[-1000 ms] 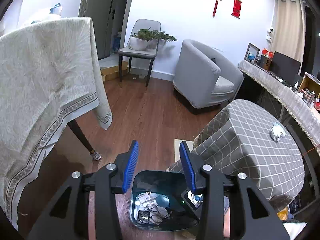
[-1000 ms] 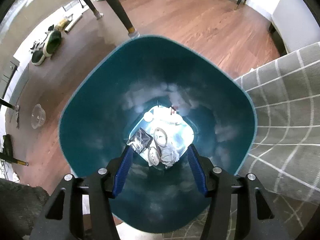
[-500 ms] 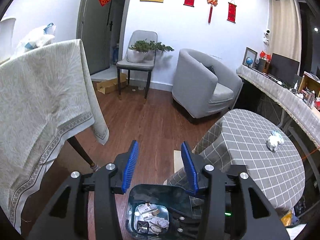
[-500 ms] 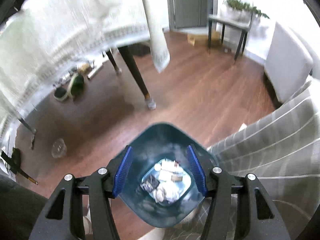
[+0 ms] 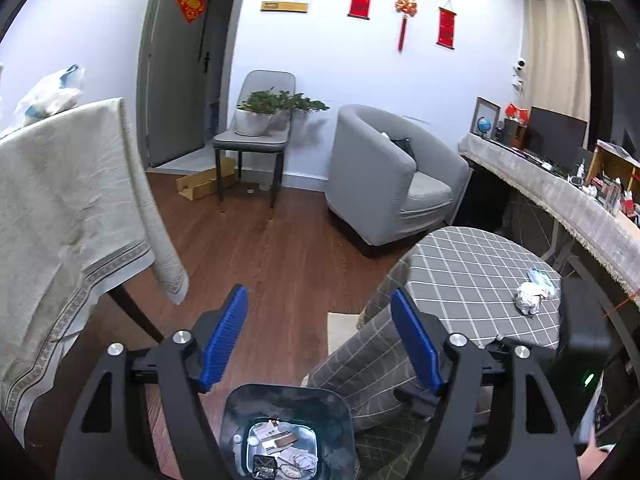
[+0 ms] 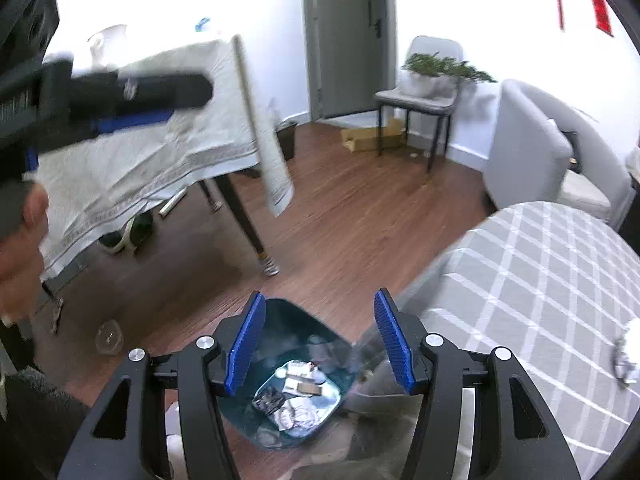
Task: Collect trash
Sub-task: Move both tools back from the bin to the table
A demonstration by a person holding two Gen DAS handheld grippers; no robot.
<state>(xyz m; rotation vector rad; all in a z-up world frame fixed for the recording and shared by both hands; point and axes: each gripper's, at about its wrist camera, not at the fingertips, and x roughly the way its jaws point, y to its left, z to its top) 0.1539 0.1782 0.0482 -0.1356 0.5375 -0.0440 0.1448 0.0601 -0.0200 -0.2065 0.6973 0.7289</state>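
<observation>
Left wrist view showed the left gripper (image 5: 318, 334) empty, its jaws opening wide above the teal bin (image 5: 288, 428) on the floor, which already held scraps. The right gripper (image 6: 318, 344) was likewise seen empty, jaws moderately apart with nothing between them. A drop-off step was judged complete, with a fetch to follow. A crumpled white wad (image 5: 530, 298) lay on the checked bench (image 5: 460, 276), well apart from the bin, with a bluish wrapper (image 5: 542, 278) just beside it. The wad was roughly round, so no long axis or pointing direction could be assigned. The next move was judged to call for a reach across the bench with jaws spread over the wad.
</observation>
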